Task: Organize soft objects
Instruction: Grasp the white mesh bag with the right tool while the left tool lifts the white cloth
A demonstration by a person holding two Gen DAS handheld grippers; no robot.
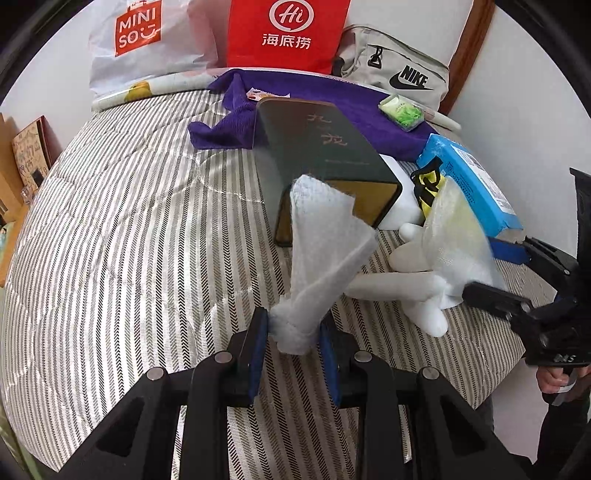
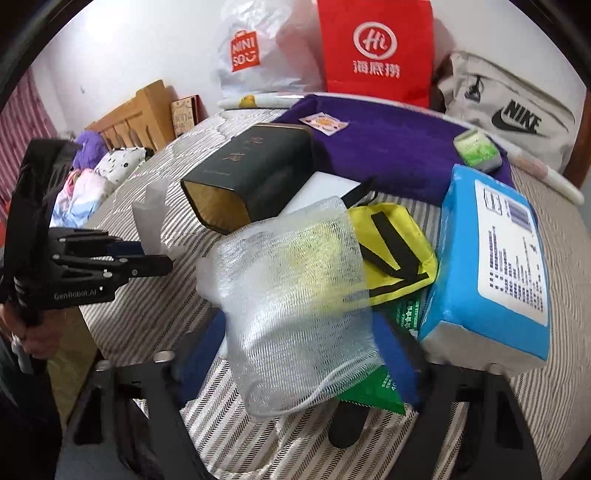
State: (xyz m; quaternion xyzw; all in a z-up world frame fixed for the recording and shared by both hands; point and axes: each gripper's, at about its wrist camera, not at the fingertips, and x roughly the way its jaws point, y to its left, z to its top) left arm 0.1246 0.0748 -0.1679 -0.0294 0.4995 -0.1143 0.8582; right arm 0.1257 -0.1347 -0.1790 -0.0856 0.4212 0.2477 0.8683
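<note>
Sorting soft items on the bed (image 1: 110,221): left tool (image 1: 293,332) clamped on the white cloth (image 1: 325,236), right tool (image 2: 303,354) around the mesh pouch (image 2: 295,295), grip unclear through blur; next, drop both by the dark box (image 1: 325,147).

Hidden, cut off, or unclear:

White plush toy (image 1: 413,284): partly covered by white cloth (image 1: 325,251) and mesh pouch (image 1: 458,236); overall shape not readable.

Mesh pouch in right wrist view: motion-blurred; contact with right gripper (image 2: 295,354) pads not discernible.

Green packet (image 2: 373,391): mostly concealed beneath pouch.

Yellow bag (image 2: 399,251): partly overlapped by pouch and blue pack (image 2: 491,266).

Fine print on blue pack: too small to read.

Red bag (image 1: 288,33) and white shopping bag (image 1: 147,44): cropped by top edge.
</note>
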